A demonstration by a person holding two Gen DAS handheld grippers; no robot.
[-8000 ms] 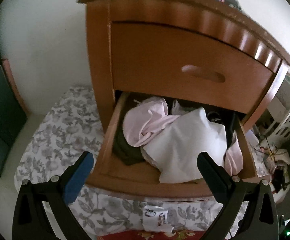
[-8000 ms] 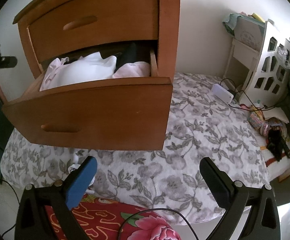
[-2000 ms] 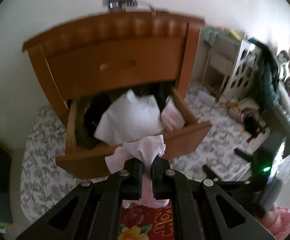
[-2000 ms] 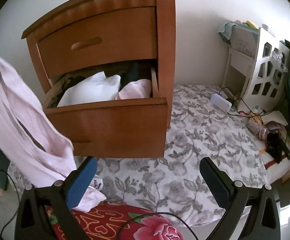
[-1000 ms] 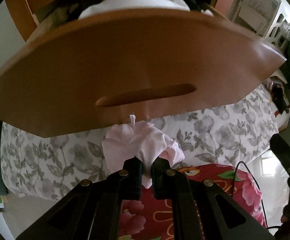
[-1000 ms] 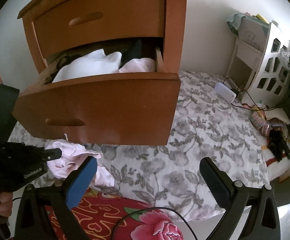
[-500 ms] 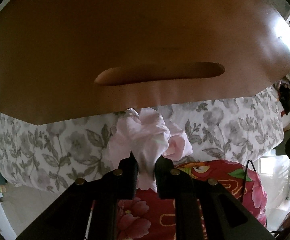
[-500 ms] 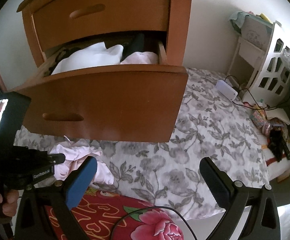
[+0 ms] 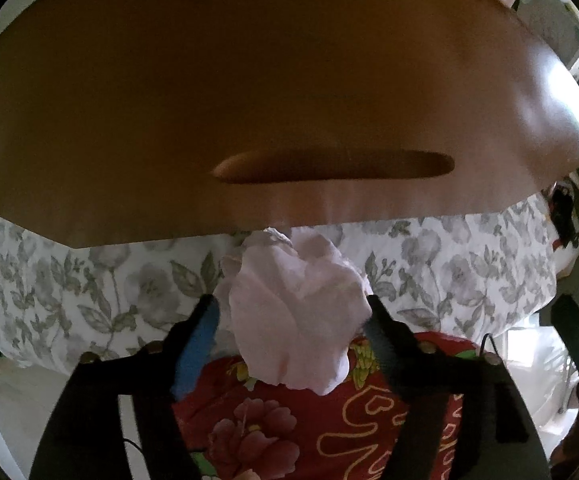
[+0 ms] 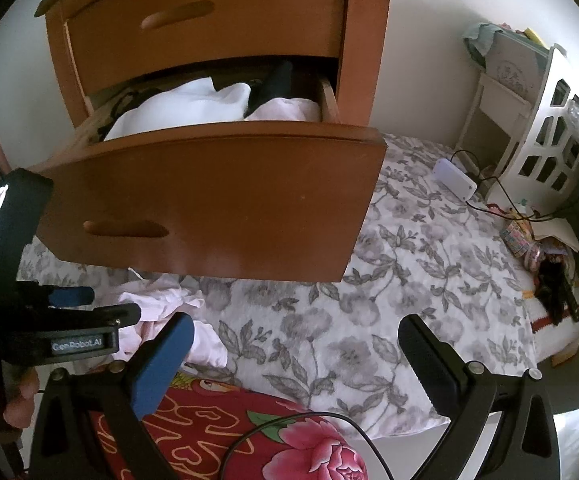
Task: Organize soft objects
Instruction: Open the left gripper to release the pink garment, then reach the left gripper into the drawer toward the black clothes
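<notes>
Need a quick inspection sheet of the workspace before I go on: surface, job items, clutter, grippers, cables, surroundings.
Surface: floral bedspread, with a red flowered cloth at the near edge.
Job's things: pink garment bunched on the bedspread below the open drawer; white clothes and a pink piece in the drawer.
Clutter: white box and small items at the bed's far right.
Grippers: left gripper jaws have just been opening, garment between them, pads apart from it; right gripper open, empty.
Cables: black cable across the red cloth; more by the white box.
Surroundings: wooden nightstand, white shelf.
</notes>
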